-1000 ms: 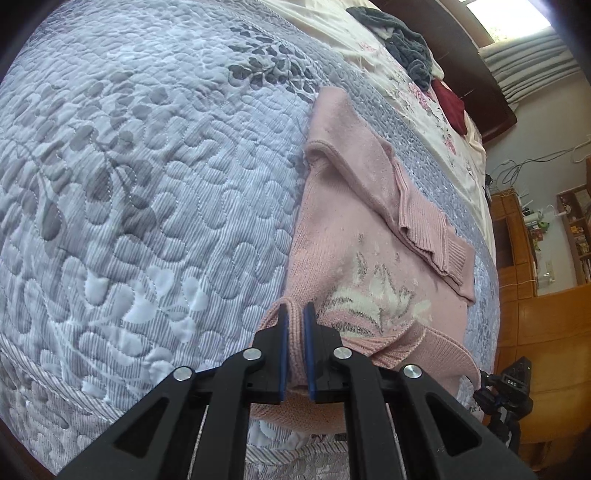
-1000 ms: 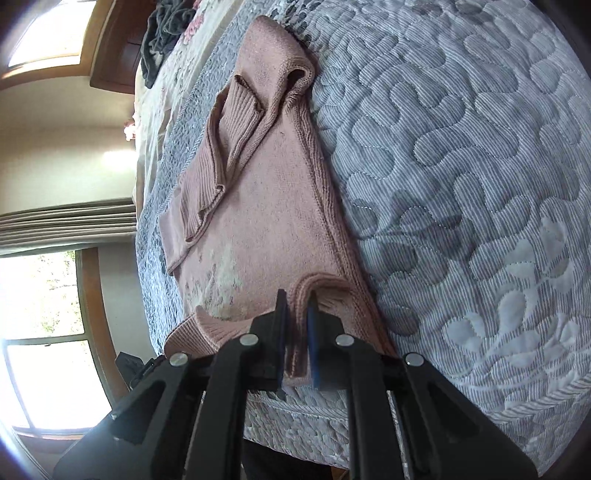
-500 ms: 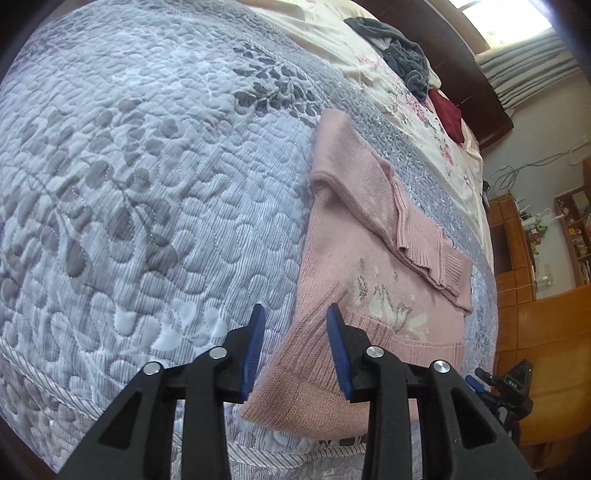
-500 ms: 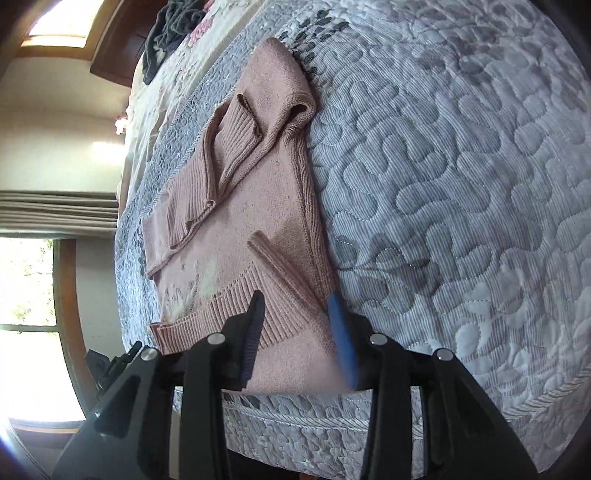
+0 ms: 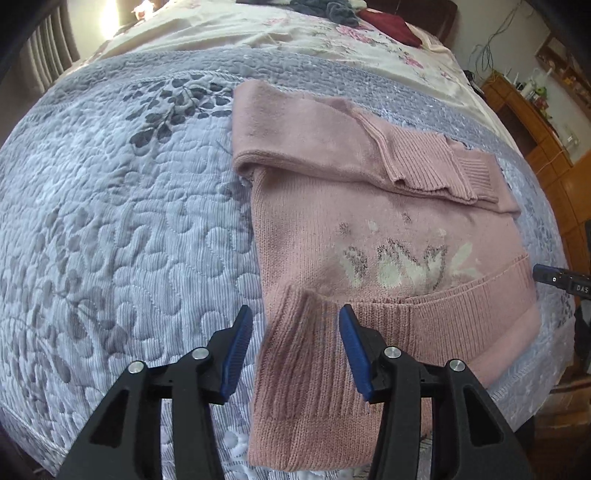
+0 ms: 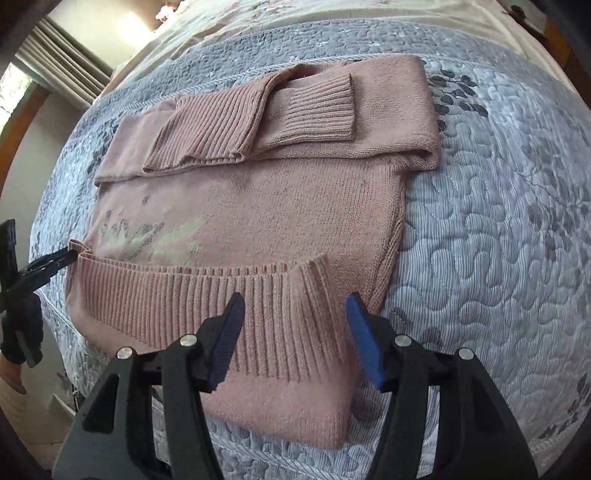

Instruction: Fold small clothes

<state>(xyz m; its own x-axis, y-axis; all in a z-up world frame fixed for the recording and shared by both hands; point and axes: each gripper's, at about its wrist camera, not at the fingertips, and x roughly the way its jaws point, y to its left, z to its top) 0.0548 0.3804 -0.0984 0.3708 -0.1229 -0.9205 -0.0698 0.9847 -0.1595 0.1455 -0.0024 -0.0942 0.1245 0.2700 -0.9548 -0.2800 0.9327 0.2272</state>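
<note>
So we've got the pink sweater (image 5: pixel 354 229) lying flat on the grey quilted bedspread (image 5: pixel 122 221), near the edge closest to us. Its sleeves (image 6: pixel 280 122) are folded across the far end, and the ribbed hem (image 6: pixel 207 295) at our end looks flipped up over the body, with the little white pattern (image 5: pixel 402 266) just past it.

The bit that matters for what's next: the hem band runs side to side, straight across in front of us, and we're parked at its two ends. Our left gripper (image 5: pixel 293 350) straddles the left hem corner, our right gripper (image 6: pixel 295 336) straddles the right one. Both sets of jaws are spread wide and holding nothing, knit just sitting between the blue pads (image 5: pixel 236 350). Neither hand seems nearer, so it reads as a two-handed move, probably carrying that end toward the sleeves.

No containers here. Further up the bed, on the floral sheet (image 5: pixel 258 33), there's a grey garment (image 5: pixel 332 9) and a dark red one (image 5: pixel 388 27).
</note>
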